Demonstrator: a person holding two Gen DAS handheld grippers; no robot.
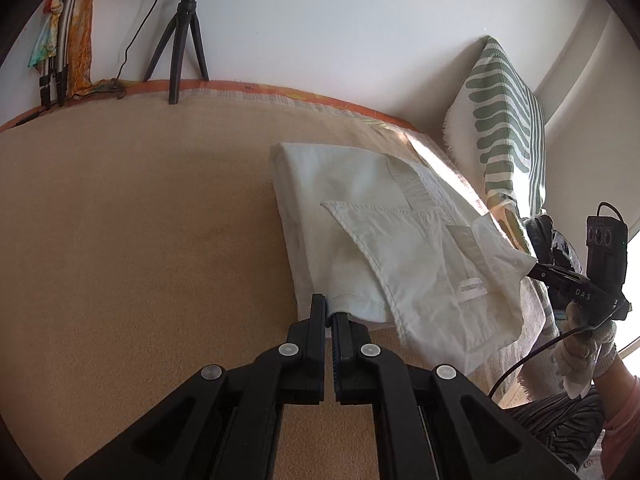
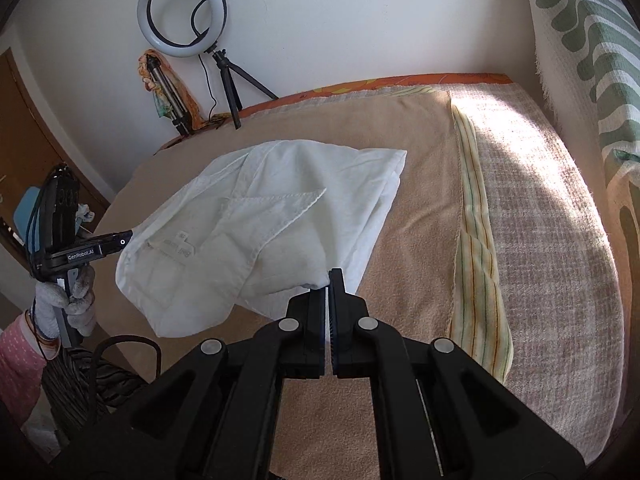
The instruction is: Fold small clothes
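Both my claws, left (image 1: pixel 329 308) and right (image 2: pixel 329 280), grip the near corners of the white garment (image 1: pixel 384 236) on the tan blanket (image 1: pixel 140 220); mid-fold, I should next carry them to the far edge.

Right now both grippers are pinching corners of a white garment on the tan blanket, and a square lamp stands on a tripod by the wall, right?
Nearly. The lamp is a ring, not square, as the right wrist view shows. The rest holds: left gripper and right gripper each pinch the white garment over the tan blanket, lamp on its tripod by the wall.
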